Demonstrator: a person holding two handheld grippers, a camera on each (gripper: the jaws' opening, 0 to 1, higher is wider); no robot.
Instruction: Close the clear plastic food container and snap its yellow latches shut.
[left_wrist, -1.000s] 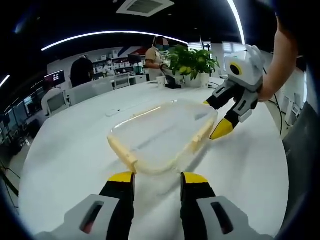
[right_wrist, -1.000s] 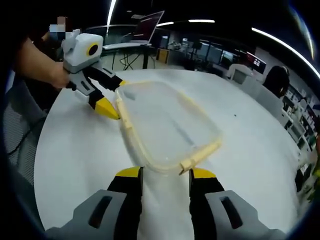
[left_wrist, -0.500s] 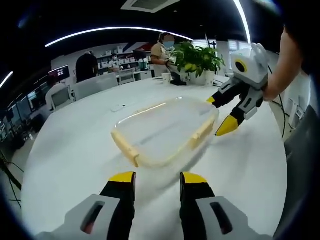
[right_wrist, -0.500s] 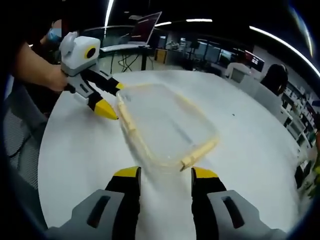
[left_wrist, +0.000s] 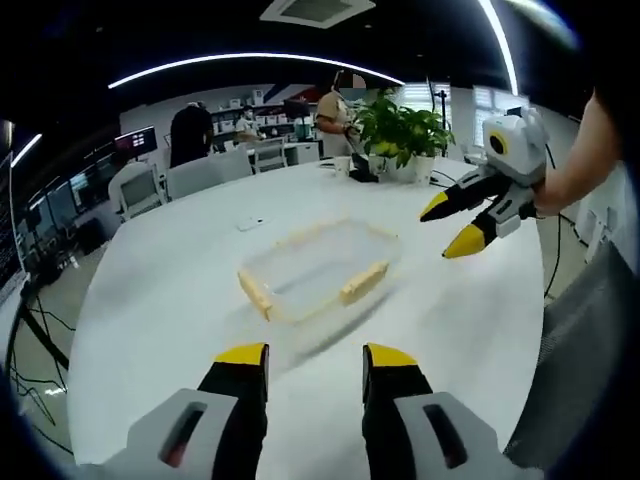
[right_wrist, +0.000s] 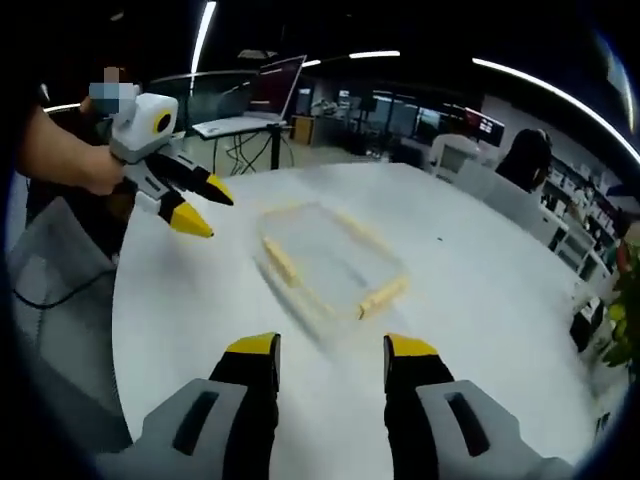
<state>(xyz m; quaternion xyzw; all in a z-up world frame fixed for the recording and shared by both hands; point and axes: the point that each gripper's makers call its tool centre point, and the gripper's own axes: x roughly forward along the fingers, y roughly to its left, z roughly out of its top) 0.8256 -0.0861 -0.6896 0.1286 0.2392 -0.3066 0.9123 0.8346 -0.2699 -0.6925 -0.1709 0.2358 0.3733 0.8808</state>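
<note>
The clear plastic food container (left_wrist: 318, 273) lay flat on the white round table (left_wrist: 150, 300), roughly at the table's middle, with pale yellow latches (left_wrist: 362, 283) folded along its long and short edges. In the left gripper view, the left gripper (left_wrist: 315, 362) hung short of the container's near edge, its two yellow-tipped jaws spread apart with nothing between them and not touching the container. The right gripper (left_wrist: 452, 224) appeared beyond the container's right side, clear of it and above the table, jaws parted and empty, held by a person's hand (left_wrist: 545, 195). A potted green plant (left_wrist: 400, 125) stood at the table's far edge behind the container, and people stood farther back in the office.

In the right gripper view, the container (right_wrist: 330, 262) lay ahead of the right gripper (right_wrist: 330, 352), whose jaws stood wide apart and free of the container. The left gripper (right_wrist: 202, 208) was seen to the container's left, apart from it, its jaws also spread, gripped by a hand (right_wrist: 95, 170). A latch (right_wrist: 384, 295) ran along the container's near short edge.
</note>
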